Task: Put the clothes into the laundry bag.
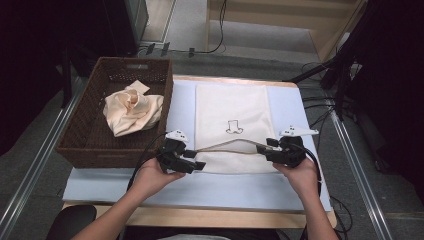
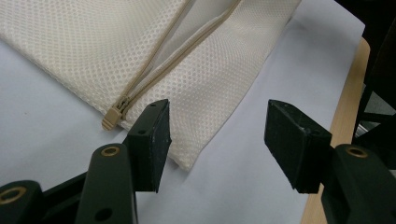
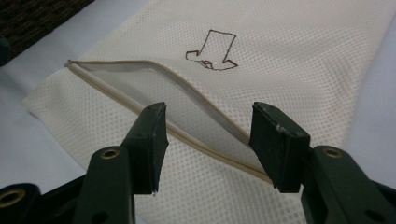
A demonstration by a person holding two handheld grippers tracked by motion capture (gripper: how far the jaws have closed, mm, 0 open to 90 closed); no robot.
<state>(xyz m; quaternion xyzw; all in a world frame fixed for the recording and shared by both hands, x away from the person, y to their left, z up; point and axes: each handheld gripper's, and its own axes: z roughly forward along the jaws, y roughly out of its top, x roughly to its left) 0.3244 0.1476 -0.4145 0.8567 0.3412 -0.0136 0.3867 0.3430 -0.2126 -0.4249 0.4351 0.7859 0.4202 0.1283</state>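
**Zipper runs left to right between the two open tongs**

The mesh laundry bag lies flat on the counter, its zippered near edge crosswise between the hands. The zipper gapes partly open, arching up at the middle. The left tongs sit at the bag's near left corner, jaws apart and gripping nothing; the zipper pull lies just beyond the left jaw tip. The right tongs hover at the right end, jaws wide and empty, straddling the zipper line. A crumpled cloth waits in the basket far left. The left hand is nearer it.
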